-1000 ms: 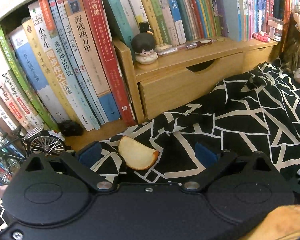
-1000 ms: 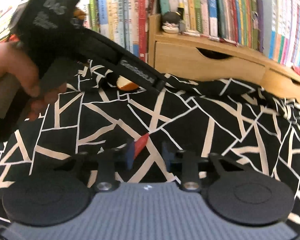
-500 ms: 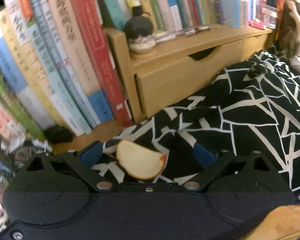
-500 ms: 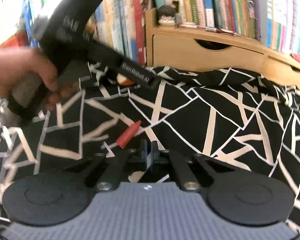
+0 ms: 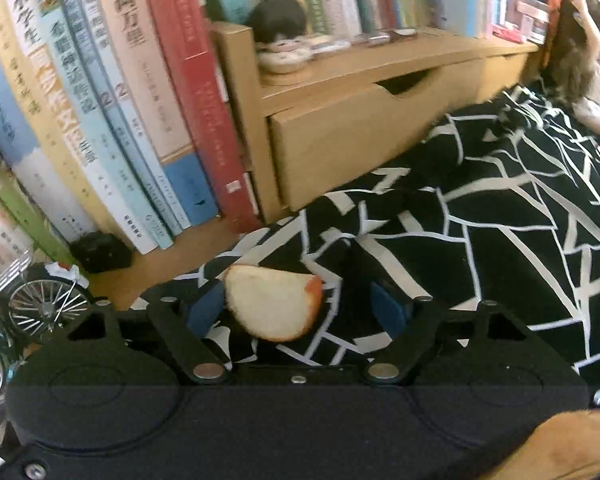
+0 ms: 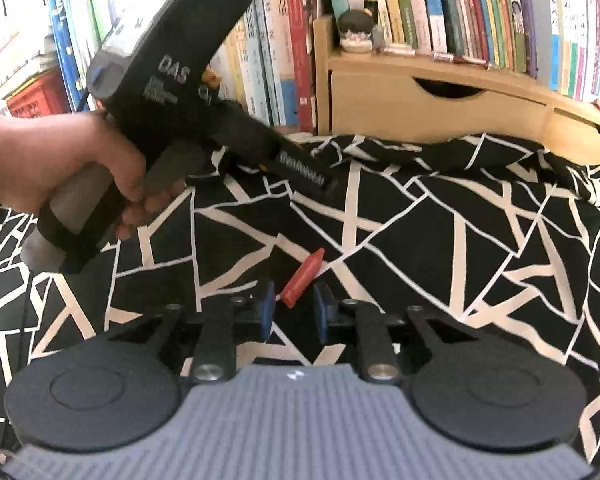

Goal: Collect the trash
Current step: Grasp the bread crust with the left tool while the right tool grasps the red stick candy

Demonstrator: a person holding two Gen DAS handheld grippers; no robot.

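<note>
Patterned cloth (image 5: 500, 240) bears two scraps — one apple wedge (image 5: 272, 306), one red crayon (image 6: 303, 278).

The left gripper (image 5: 300, 306) points steeply down, its jaws closing but apart. The right gripper (image 6: 294, 310) has just opened, jaws parted. A hand (image 6: 60, 164) at nine o'clock grips the left handle.

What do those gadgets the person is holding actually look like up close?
The left hand-held gripper is black, with two round discs, silver pivot screws and blue-padded fingers. From the side it is pistol-shaped, with a grey grip, a black strap, white lettering reading DAS and a thin dark cable hanging below. The right hand-held gripper is similar, with a ribbed grey centre plate. A dark band shows at the wrist.
</note>
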